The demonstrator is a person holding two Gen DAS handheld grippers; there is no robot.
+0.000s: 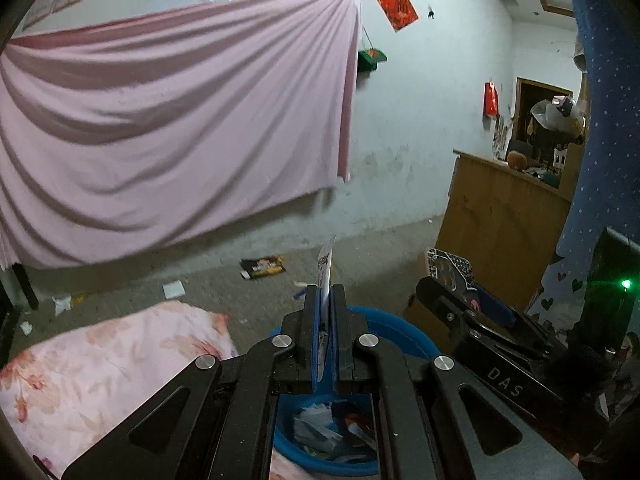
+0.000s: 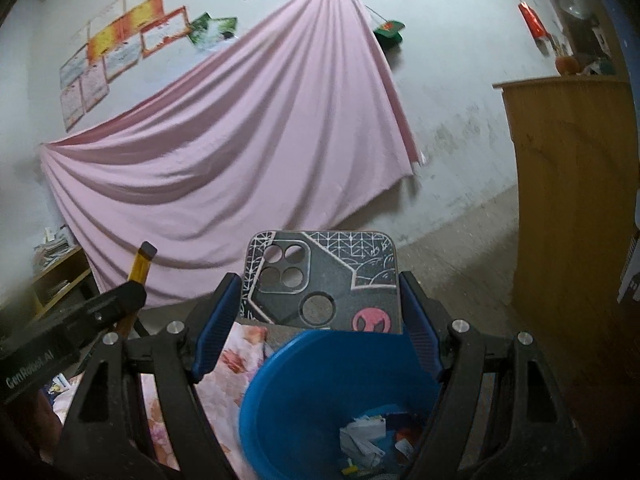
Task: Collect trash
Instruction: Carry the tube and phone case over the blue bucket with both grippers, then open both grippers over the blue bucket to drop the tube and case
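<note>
Over the bin: both grippers hung above a blue bin (image 2: pixel 320 392) that stood beside a floral quilt (image 1: pixel 100 360)
Left gripper (image 1: pixel 325 300): jaws narrow, clamped on a thin card (image 1: pixel 326 268) standing on edge; seen from the right wrist as a yellowish strip (image 2: pixel 140 268)
Right gripper (image 2: pixel 320 300): jaws wide, pads pressed on both side edges of a phone case (image 2: pixel 320 280), held upright over the far rim
Bin contents: crumpled white paper (image 2: pixel 362 438) and small scraps at the bottom
Step in hand: carrying two picked pieces to the drop, as I judged it
Next move: each piece should sit well inside the rim before its jaws part; the case was near the far edge and could fall outside
Left on the floor: a dark wrapper (image 1: pixel 264 267), a white scrap (image 1: pixel 174 289) and smaller bits near the wall
Hard to make out: print on the card was blurred; the bin's near rim was hidden behind the gripper frames; the smaller floor bits were too small to name; the person was not seen
</note>
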